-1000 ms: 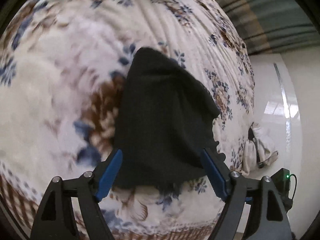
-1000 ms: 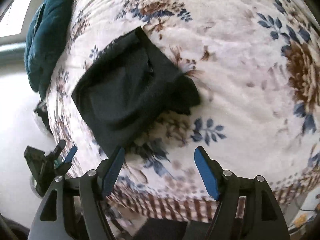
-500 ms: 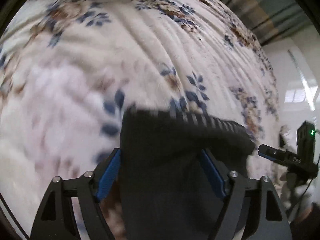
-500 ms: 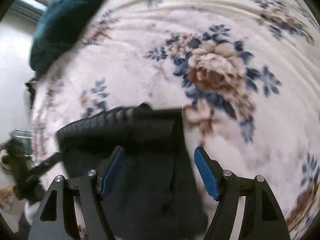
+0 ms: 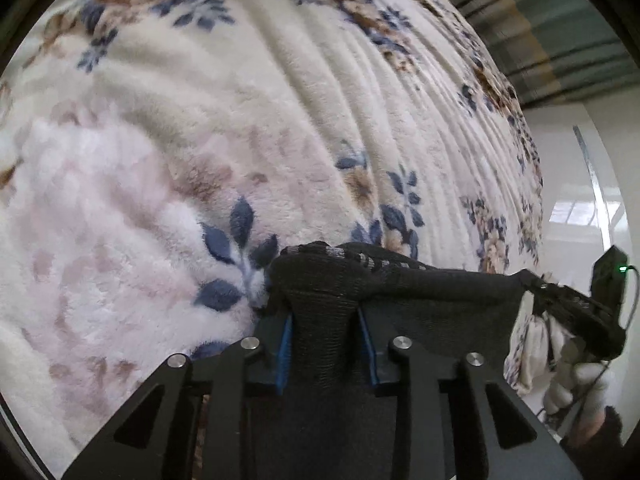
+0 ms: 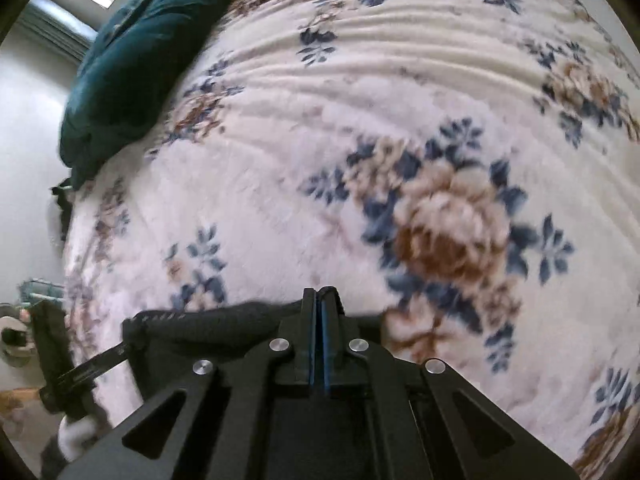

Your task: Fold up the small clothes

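Black knit garment [image 5: 328, 316] is pinched by my left gripper [image 5: 326, 344] and right gripper [image 6: 319, 340], low centre; thin corner grips may slip, spoiling the fold.

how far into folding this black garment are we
Done: both tools have gripped it. The left tool is shut on the black garment, and the right tool pinches its other end. In hand: its edge is stretched between them above the floral blanket. Left: laying it over into a fold.
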### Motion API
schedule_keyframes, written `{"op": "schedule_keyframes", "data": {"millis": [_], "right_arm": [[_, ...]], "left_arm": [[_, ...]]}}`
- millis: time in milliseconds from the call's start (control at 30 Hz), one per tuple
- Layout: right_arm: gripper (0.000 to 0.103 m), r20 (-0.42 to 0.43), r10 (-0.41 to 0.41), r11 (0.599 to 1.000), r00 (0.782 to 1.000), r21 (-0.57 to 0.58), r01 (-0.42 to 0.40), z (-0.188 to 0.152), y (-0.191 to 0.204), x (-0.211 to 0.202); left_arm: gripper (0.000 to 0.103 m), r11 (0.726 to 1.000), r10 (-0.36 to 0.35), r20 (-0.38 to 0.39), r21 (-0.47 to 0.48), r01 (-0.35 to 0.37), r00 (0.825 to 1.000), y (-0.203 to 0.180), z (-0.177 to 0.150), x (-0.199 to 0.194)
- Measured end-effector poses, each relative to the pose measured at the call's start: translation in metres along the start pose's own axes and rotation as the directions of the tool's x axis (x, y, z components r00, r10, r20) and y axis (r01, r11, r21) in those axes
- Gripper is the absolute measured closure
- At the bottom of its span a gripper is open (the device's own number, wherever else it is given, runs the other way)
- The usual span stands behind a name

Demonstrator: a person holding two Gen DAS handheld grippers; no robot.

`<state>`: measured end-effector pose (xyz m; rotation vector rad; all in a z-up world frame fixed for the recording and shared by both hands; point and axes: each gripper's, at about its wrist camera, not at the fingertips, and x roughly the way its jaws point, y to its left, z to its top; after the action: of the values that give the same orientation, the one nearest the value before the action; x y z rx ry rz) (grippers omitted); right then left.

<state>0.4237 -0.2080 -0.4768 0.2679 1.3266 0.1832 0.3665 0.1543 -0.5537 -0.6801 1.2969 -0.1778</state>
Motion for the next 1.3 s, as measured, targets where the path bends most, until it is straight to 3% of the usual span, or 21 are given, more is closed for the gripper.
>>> {"op": "schedule_keyframes", "data": {"millis": [133,233,300,333,367,433,533,600,633,733,767,800,833,900,967,1033,1133,1233,1267,1300], "right_arm": [[0.101,-0.082,-0.062,0.998,0.995,0.004,0.062,0.015,-0.002,0.037],[0.097,-0.183,-0.014,0.999,0.983,0.047,0.022,0.016,-0.013,0.051],[0.074,-0.194,0.023,0.998,0.981,0.067,-0.01,0.01,-0.021,0.039],[0.055,-0.19,0.037,0.997,0.981,0.074,-0.024,0.002,-0.027,0.025],[0.05,-0.186,0.049,0.996,0.981,0.082,-0.035,-0.007,-0.032,0.012],[0.05,-0.201,0.083,0.993,0.976,0.104,-0.063,-0.027,-0.042,-0.005],[0.05,-0.274,0.095,0.984,0.957,0.17,-0.05,-0.07,-0.06,-0.019],[0.05,-0.308,0.109,0.975,0.945,0.216,-0.042,-0.101,-0.068,-0.022],[0.05,-0.316,0.106,0.972,0.943,0.231,-0.032,-0.11,-0.069,-0.021],[0.05,-0.338,0.142,0.957,0.93,0.286,-0.042,-0.139,-0.074,-0.013],[0.055,-0.339,0.164,0.949,0.927,0.312,-0.054,-0.147,-0.074,-0.008],[0.069,-0.327,0.184,0.941,0.927,0.331,-0.07,-0.153,-0.075,-0.006],[0.098,-0.316,0.193,0.933,0.929,0.353,-0.074,-0.159,-0.075,-0.006],[0.099,-0.285,0.185,0.927,0.941,0.369,-0.07,-0.165,-0.074,-0.014],[0.1,-0.248,0.136,0.939,0.959,0.34,-0.045,-0.163,-0.072,-0.032],[0.1,-0.228,0.102,0.944,0.968,0.328,-0.022,-0.164,-0.074,-0.049],[0.1,-0.259,0.073,0.942,0.963,0.334,0.019,-0.17,-0.084,-0.044],[0.098,-0.353,0.099,0.946,0.93,0.322,0.022,-0.175,-0.09,-0.01],[0.095,-0.397,0.074,0.955,0.915,0.292,0.05,-0.172,-0.09,-0.002],[0.092,-0.398,0.058,0.959,0.916,0.276,0.059,-0.168,-0.089,-0.001]], "left_arm": [[0.06,0.999,-0.019,-0.004,-0.039,0.019,1.0,0.01,0.001,-0.003],[0.059,0.998,0.057,0.024,0.001,-0.057,0.998,0.006,-0.011,-0.025],[0.055,0.989,0.146,0.046,0.01,-0.147,0.988,0.007,-0.033,-0.046],[0.044,0.987,0.161,0.051,0.0,-0.161,0.986,0.01,-0.048,-0.054],[0.04,0.983,0.181,0.053,-0.022,-0.18,0.982,0.014,-0.067,-0.061],[0.038,0.97,0.241,0.036,-0.044,-0.24,0.97,0.025,-0.106,-0.066],[0.038,0.938,0.336,-0.074,-0.06,-0.341,0.939,0.048,-0.163,-0.048],[0.037,0.936,0.33,-0.104,-0.088,-0.34,0.938,0.062,-0.184,-0.036],[0.03,0.939,0.323,-0.085,-0.092,-0.33,0.943,0.065,-0.187,-0.035],[0.004,0.952,0.271,-0.056,-0.129,-0.277,0.961,0.069,-0.185,-0.028],[0.002,0.949,0.268,-0.06,-0.154,-0.275,0.961,0.071,-0.182,-0.025],[0.0,0.943,0.272,-0.065,-0.181,-0.28,0.96,0.072,-0.179,-0.023],[0.0,0.933,0.282,-0.065,-0.213,-0.289,0.957,0.073,-0.177,-0.021],[0.0,0.914,0.306,-0.062,-0.262,-0.311,0.95,0.073,-0.174,-0.02],[0.0,0.91,0.308,-0.09,-0.261,-0.321,0.947,0.073,-0.17,-0.019],[0.0,0.916,0.261,-0.091,-0.292,-0.276,0.961,0.074,-0.167,-0.029],[0.0,0.923,0.191,-0.05,-0.332,-0.197,0.98,0.071,-0.161,-0.053],[0.0,0.933,0.162,-0.002,-0.326,-0.154,0.987,0.065,-0.145,-0.073],[0.0,0.94,0.154,0.021,-0.312,-0.14,0.988,0.059,-0.136,-0.078],[0.0,0.948,0.155,0.042,-0.288,-0.137,0.987,0.053,-0.123,-0.08]]}}
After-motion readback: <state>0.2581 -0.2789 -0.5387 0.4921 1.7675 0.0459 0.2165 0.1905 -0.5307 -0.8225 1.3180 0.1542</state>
